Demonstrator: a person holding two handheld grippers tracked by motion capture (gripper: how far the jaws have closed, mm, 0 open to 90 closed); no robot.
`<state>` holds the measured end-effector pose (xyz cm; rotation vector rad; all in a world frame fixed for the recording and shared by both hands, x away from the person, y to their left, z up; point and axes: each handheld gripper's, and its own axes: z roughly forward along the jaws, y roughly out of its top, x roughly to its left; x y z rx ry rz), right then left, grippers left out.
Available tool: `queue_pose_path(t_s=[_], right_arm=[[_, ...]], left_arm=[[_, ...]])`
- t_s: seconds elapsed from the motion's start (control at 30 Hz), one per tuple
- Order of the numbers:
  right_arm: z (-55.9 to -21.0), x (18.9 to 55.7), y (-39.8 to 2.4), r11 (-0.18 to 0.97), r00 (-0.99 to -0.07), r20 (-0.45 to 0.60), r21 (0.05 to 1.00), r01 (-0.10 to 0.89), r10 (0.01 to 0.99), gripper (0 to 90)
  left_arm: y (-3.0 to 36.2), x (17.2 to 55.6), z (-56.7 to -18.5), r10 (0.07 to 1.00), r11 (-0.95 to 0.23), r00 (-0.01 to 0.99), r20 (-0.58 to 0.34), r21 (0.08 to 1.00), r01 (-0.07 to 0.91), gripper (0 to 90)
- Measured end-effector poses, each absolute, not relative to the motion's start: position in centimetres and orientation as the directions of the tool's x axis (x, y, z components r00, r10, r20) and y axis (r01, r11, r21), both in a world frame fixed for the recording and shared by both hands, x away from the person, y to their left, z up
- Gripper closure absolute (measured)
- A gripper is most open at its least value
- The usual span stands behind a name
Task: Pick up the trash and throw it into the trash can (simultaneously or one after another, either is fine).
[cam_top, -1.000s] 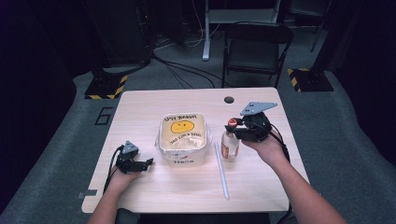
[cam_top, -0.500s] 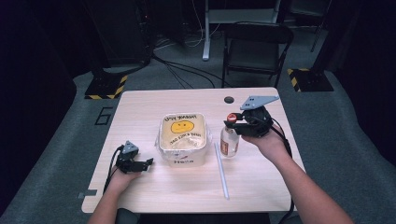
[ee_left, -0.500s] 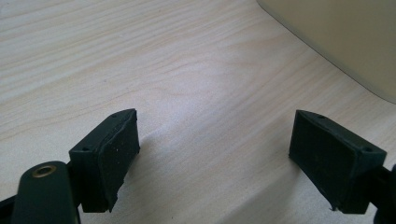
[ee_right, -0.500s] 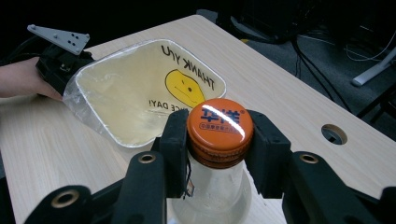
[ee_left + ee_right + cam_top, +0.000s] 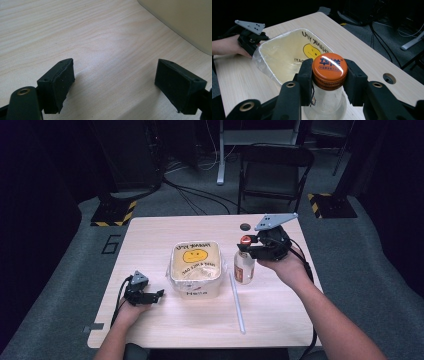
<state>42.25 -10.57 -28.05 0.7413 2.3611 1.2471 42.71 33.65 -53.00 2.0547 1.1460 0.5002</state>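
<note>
Bottle [image 5: 244,267]: upright on the table [image 5: 150,240], just right of the container, orange cap [image 5: 329,67] on.
Container [image 5: 196,268]: mid-table; I read a smiley face on it.
Right gripper [image 5: 327,75]: jaws clamped on the cap.
Left gripper [image 5: 115,82]: jaws apart, resting on the table, left of the container.
Straw [image 5: 237,303]: flat beside the bottle.

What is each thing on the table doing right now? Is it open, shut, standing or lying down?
Bottle: upright, orange cap on.
Right hand-held gripper: shut on the cap.
Left hand-held gripper: open, holding nothing, low over the table.
Smiley container: upright, sealed with film.
Straw: lying flat.
</note>
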Motion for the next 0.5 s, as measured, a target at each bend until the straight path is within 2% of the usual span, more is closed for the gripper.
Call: queue_pose_path(t_s=[0.5], right_arm=[[-25.2, 42.5, -10.0, 0.472, -0.800, -0.082, 0.841, 0.264, 0.594, 61.9]], left_arm=[[33.6, 42.7, -53.0, 0.848, -0.346, 0.529, -0.010, 0.746, 0.569, 15.8]])
